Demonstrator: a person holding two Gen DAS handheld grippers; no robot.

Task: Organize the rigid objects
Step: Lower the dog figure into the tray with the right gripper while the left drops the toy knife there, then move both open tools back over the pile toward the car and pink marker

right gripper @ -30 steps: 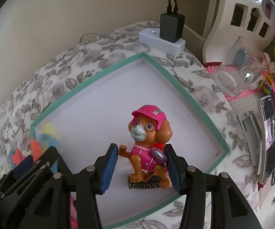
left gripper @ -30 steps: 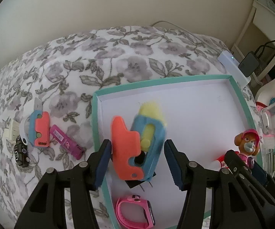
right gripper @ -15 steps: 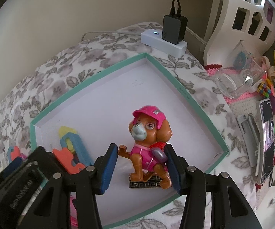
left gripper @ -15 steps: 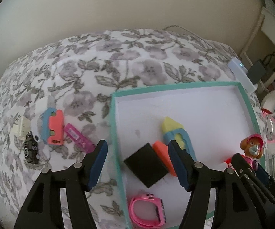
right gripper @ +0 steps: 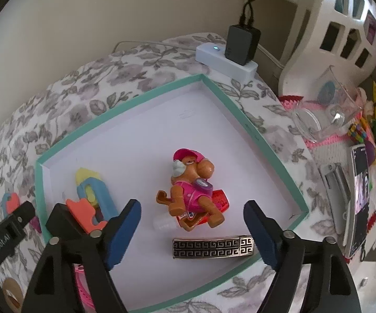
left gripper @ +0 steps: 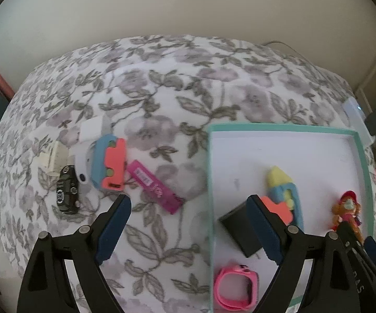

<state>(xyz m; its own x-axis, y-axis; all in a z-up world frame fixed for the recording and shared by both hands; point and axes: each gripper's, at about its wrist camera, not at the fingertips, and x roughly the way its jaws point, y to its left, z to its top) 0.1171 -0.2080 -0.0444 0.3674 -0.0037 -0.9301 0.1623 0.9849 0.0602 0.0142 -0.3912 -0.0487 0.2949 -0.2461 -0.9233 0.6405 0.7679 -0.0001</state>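
A teal-rimmed white box (left gripper: 287, 128) (right gripper: 255, 130) lies on the floral cloth. In it are a blue, yellow and orange toy (left gripper: 284, 193) (right gripper: 91, 195), a black adapter (left gripper: 237, 224), a pink watch (left gripper: 236, 289), a pup figure (right gripper: 190, 182) (left gripper: 347, 208) lying on a red item (right gripper: 220, 202), and a patterned metal clip (right gripper: 212, 246). My left gripper (left gripper: 188, 224) is open and empty over the box's left rim. My right gripper (right gripper: 192, 230) is open and empty, just in front of the pup.
Left of the box lie a second blue and orange toy (left gripper: 108, 164), a pink stick (left gripper: 156, 190), a black toy car (left gripper: 68, 189) and a white piece (left gripper: 91, 129). A power strip (right gripper: 224, 60), glass cup (right gripper: 326, 114) and phone (right gripper: 360, 198) stand right of the box.
My left gripper let go of the blue and orange toy, which now lies in the box, then moved left. My right gripper opened, and the pup toppled onto its side.
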